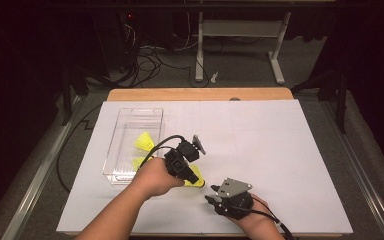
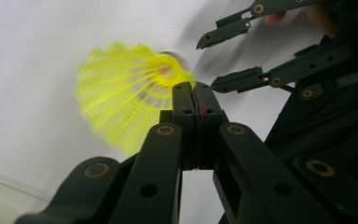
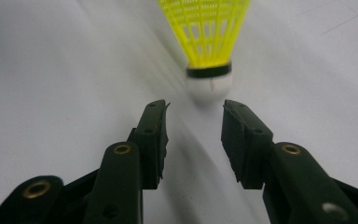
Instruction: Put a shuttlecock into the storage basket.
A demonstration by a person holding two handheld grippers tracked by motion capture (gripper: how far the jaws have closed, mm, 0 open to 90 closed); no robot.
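One yellow shuttlecock [image 2: 121, 100] shows blurred, half hidden behind the left gripper [image 2: 196, 91].

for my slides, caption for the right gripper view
Open right tool lined up on the white cork of a yellow plastic mesh shuttlecock lying on white paper.

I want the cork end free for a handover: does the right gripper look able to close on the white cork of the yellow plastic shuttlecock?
Probably yes: the right gripper is open, with the shuttlecock's white cork just ahead and nothing between.
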